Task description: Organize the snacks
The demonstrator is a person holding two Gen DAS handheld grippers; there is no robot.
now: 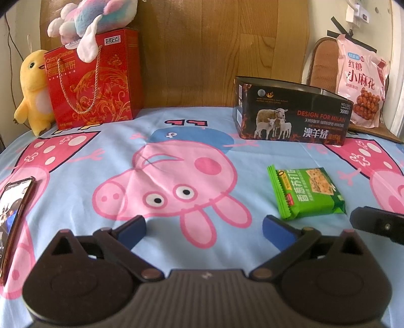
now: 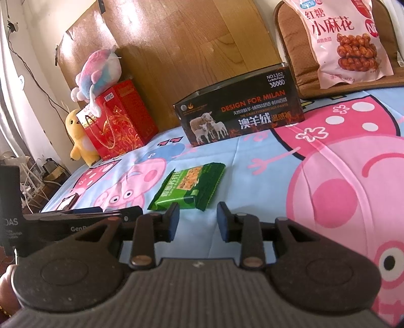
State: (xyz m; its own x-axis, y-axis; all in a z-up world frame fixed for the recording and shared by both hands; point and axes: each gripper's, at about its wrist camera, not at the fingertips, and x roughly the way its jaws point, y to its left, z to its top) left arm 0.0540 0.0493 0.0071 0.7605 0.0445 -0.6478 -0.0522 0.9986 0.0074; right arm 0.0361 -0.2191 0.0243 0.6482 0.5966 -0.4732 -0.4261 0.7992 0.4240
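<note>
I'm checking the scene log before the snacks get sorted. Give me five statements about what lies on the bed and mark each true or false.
1. The green cracker packet lies flat on the cartoon-pig sheet. True.
2. The right gripper is clamped on the green packet. False: its jaws stand apart with nothing between them, just short of the packet.
3. The black box with sheep is open at the top. True.
4. A pastel plush toy sits on top of the red gift bag. True.
5. The left gripper holds the yellow plush. False: it is open and empty, and the plush stands beside the red bag.
</note>
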